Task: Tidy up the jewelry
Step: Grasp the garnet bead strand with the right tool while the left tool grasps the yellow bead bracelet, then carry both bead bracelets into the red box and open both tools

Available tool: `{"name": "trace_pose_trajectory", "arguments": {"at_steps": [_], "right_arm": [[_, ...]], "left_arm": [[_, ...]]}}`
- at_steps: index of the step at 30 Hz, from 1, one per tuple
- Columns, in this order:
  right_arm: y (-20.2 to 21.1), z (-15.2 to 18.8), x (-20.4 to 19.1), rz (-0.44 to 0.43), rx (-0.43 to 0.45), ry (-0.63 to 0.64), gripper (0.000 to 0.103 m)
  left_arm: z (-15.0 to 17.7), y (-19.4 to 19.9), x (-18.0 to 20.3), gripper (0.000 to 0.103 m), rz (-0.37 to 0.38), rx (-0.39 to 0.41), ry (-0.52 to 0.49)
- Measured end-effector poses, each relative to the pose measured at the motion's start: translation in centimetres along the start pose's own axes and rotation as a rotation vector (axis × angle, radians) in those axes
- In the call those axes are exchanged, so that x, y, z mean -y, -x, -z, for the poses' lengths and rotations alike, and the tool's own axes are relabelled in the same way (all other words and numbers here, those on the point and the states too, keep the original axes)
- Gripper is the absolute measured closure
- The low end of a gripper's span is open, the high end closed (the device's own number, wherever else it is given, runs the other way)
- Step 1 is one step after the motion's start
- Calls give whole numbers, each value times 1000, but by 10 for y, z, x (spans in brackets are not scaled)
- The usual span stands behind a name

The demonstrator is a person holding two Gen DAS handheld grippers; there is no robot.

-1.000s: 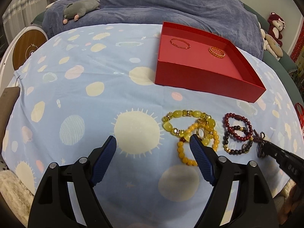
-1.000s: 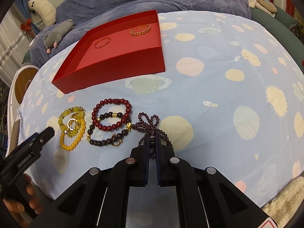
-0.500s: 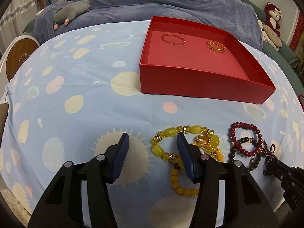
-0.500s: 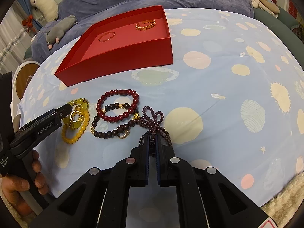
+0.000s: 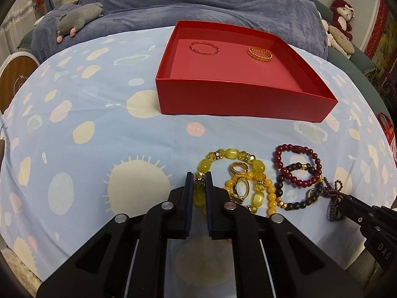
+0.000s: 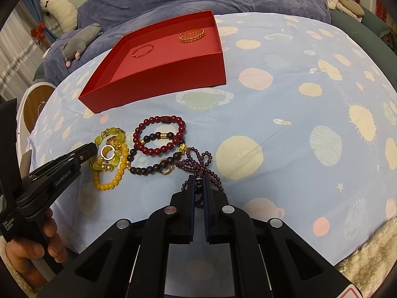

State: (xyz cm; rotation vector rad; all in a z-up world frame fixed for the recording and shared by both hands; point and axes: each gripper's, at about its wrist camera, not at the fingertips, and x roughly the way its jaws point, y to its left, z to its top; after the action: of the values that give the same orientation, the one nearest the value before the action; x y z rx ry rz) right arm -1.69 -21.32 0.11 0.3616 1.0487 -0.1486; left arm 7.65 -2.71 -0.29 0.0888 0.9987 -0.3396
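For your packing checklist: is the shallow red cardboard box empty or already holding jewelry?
Not empty. The shallow red cardboard box holds a thin red bangle and a gold chain-link bracelet on its floor.

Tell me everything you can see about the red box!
The red box is wide, shallow and open, with no lid in sight. It looks like smooth cardboard, with low straight walls and a lighter, pinkish floor. It sits flat on the blue spotted bedsheet, beyond the pile of bead bracelets. Inside, near the far wall, lie two bangles apart from each other: a thin reddish one and a golden patterned one. Neither gripper touches the box.
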Motion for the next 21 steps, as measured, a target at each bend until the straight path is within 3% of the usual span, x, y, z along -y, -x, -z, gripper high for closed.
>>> {"name": "trace_pose_trajectory", "arguments": {"at_steps": [11, 21], "right_arm": [[31, 6, -3, -38, 43, -1, 97], [54, 12, -9, -77, 69, 13, 97]], "left_arm": [[7, 57, 9, 94, 100, 47, 44], [9, 89, 13, 94, 124, 75, 42]]}}
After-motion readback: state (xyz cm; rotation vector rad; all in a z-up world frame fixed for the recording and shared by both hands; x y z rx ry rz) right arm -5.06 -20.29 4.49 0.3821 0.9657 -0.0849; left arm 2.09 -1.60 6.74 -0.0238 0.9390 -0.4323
